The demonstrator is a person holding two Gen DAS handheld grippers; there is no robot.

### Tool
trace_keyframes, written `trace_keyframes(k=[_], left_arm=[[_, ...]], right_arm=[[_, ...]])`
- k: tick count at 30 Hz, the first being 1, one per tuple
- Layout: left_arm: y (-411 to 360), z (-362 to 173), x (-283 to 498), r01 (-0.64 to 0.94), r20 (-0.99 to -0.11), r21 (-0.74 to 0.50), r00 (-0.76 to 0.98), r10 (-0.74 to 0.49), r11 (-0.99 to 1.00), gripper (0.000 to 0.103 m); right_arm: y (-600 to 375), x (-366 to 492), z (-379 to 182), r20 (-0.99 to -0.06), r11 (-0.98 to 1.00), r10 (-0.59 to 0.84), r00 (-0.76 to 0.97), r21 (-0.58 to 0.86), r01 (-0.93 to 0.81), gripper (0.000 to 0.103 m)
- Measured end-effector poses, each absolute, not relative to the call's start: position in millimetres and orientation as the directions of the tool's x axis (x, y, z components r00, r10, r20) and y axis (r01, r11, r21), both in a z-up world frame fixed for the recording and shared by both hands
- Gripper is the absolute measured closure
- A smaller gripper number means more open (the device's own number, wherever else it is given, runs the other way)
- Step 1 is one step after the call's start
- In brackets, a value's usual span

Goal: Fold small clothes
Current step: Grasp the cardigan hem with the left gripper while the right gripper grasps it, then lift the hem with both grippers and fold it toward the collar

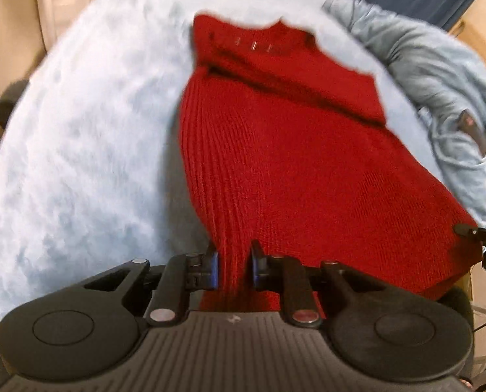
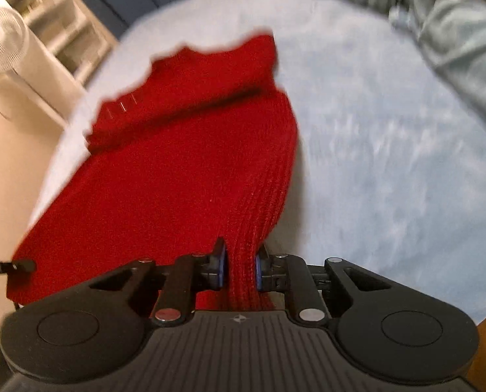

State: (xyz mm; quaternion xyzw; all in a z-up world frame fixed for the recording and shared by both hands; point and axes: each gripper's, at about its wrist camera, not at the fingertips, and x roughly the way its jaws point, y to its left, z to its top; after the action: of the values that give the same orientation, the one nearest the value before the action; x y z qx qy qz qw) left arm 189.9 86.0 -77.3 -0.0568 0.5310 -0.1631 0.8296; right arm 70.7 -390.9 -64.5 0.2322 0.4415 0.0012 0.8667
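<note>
Now my left gripper (image 1: 233,269) and right gripper (image 2: 241,268) each pinch the near hem of the red ribbed knit garment (image 1: 275,150), its length running toward twelve o'clock.

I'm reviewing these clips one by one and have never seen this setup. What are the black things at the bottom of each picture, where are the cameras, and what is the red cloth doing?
There is no robot arm here. A person holds one hand-operated two-finger gripper in each hand, and each carries a wide-angle camera looking forward along its fingers. One picture comes from the left gripper, the other from the right gripper. The black shapes are the grippers' own bodies.

The red knit sweater lies on a fluffy pale blue blanket, with a crumpled grey-blue garment beyond it. Each gripper is pinched shut on the sweater's near edge, one at each side. Both pictures are motion-blurred.
</note>
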Motion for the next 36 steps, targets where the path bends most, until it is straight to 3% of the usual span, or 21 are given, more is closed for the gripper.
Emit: trace_keyframes(k=[6, 17, 25, 31, 32, 34, 35, 36], left_arm=[[100.1, -45.7, 139.0, 0.236, -0.832, -0.285, 0.419, -0.362, 0.929, 0.084], [147.2, -64.3, 61.5, 0.196, -0.874, -0.316, 0.321, -0.365, 0.928, 0.084], [140.3, -34.1, 138.1, 0.168, -0.862, -0.364, 0.311, -0.399, 0.916, 0.084], [117.7, -12.1, 300.3, 0.115, -0.855, -0.380, 0.335, -0.396, 0.918, 0.082], [114.8, -15.2, 332.5, 0.072, -0.853, -0.385, 0.352, -0.385, 0.920, 0.078], [111.9, -29.5, 399.2, -0.036, -0.861, -0.371, 0.387, -0.330, 0.928, 0.048], [114.4, -36.8, 428.0, -0.110, -0.868, -0.346, 0.414, -0.274, 0.932, 0.024], [117.7, -41.4, 447.2, -0.181, -0.870, -0.314, 0.449, -0.206, 0.932, 0.016]], right_arm=[[-378.4, 22.6, -29.3, -0.729, 0.901, 0.210, 0.652, 0.403, 0.160, 0.087], [-365.3, -72.0, -43.2, -0.764, 0.849, 0.236, 0.601, 0.462, 0.255, 0.087], [-382.6, 8.6, -10.9, -0.788, 0.853, 0.250, 0.562, 0.454, 0.257, 0.087], [-414.6, 172.7, 12.8, -0.787, 0.860, 0.241, 0.568, 0.444, 0.250, 0.086], [-421.1, 203.6, 7.2, -0.791, 0.851, 0.241, 0.563, 0.451, 0.268, 0.085], [-435.3, 264.4, -12.8, -0.821, 0.838, 0.176, 0.543, 0.414, 0.356, 0.070], [-441.0, 283.3, -21.4, -0.837, 0.833, 0.108, 0.536, 0.371, 0.412, 0.063], [-446.3, 294.6, -28.9, -0.842, 0.820, 0.038, 0.538, 0.334, 0.464, 0.051]])
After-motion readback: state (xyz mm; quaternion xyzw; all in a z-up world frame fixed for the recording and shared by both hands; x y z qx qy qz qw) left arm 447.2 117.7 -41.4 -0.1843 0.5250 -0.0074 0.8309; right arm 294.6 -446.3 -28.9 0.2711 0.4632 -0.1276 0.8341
